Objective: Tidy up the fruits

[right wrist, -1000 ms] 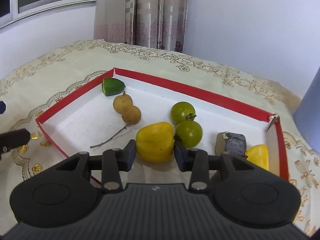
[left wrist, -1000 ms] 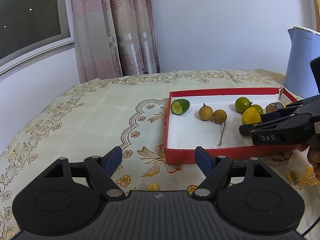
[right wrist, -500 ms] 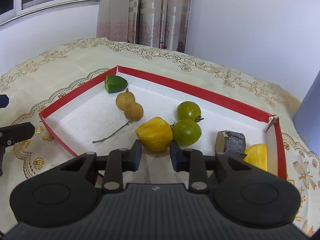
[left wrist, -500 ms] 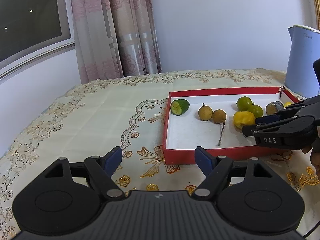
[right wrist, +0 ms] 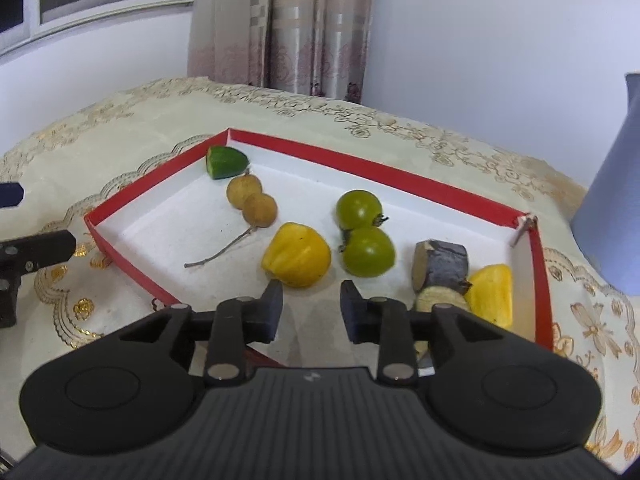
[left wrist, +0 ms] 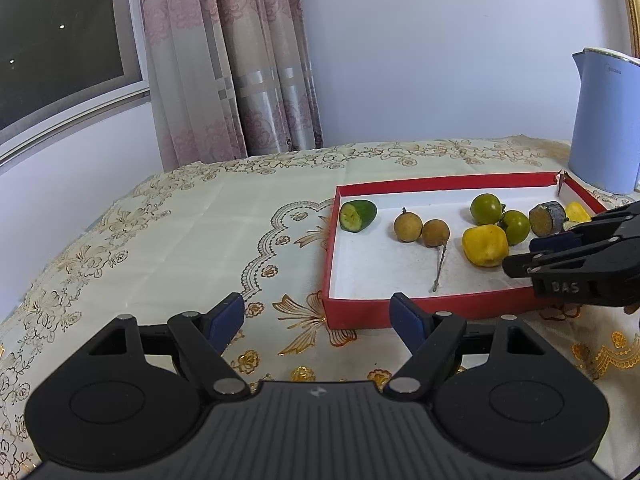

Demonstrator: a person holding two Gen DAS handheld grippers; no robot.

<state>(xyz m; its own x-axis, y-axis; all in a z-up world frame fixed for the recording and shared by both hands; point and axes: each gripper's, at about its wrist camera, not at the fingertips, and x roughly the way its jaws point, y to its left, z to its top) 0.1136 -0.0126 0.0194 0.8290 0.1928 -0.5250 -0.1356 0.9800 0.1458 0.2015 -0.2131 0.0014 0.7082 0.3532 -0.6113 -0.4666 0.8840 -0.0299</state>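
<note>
With the right tool [right wrist: 311,300] closed on nothing, yellow fruit [right wrist: 297,255] sits just ahead-left of its tips; left tool [left wrist: 318,316] open, farther off.

"DAS" on the right gripper [left wrist: 564,254], "Midea" on the kettle [left wrist: 604,128]

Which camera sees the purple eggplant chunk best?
The right wrist view: the eggplant chunk lies close, showing its dark purple skin, its cut end and a slice beside it. In the left wrist view the chunk is small at the far right of the red tray, partly behind the right hand-held gripper.
</note>
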